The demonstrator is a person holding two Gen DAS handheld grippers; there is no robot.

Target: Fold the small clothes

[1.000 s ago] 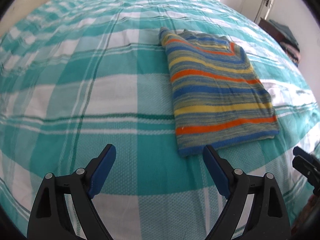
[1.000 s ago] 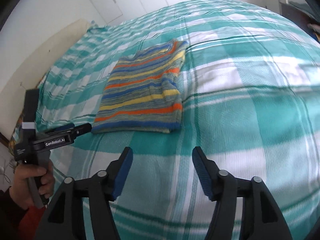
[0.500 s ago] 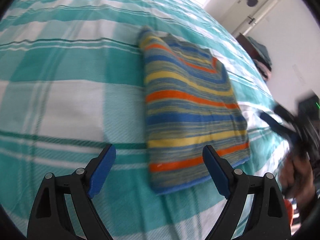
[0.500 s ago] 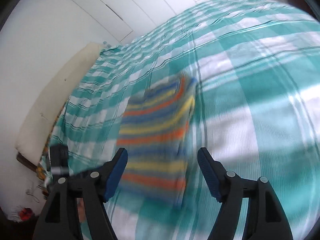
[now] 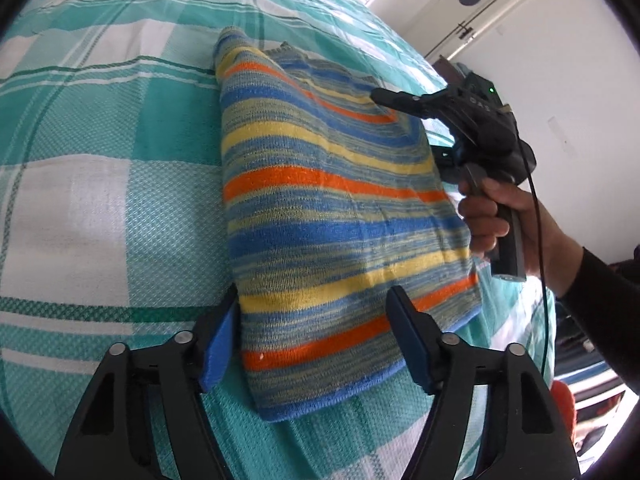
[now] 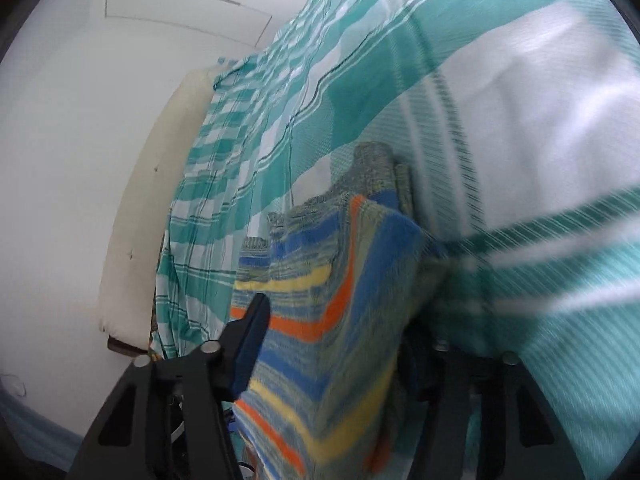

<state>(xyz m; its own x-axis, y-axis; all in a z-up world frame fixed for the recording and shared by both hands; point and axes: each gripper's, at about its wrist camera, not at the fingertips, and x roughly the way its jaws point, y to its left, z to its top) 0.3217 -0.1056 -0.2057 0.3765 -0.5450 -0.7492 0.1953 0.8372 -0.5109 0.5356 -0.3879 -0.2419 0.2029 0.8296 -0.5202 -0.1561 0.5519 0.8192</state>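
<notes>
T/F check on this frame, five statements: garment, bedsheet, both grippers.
1. The striped sweater lies folded on a teal and white checked bedsheet. True.
2. The sweater is plain grey. False: it has blue, yellow and orange stripes.
3. The left gripper straddles the sweater's near edge, jaws closing around it. True.
4. The right gripper is far from the sweater, over bare sheet. False: the sweater sits between its jaws, which are closing.
5. The sweater hangs in the air, clear of the bed. False: it rests on the bedsheet.
</notes>
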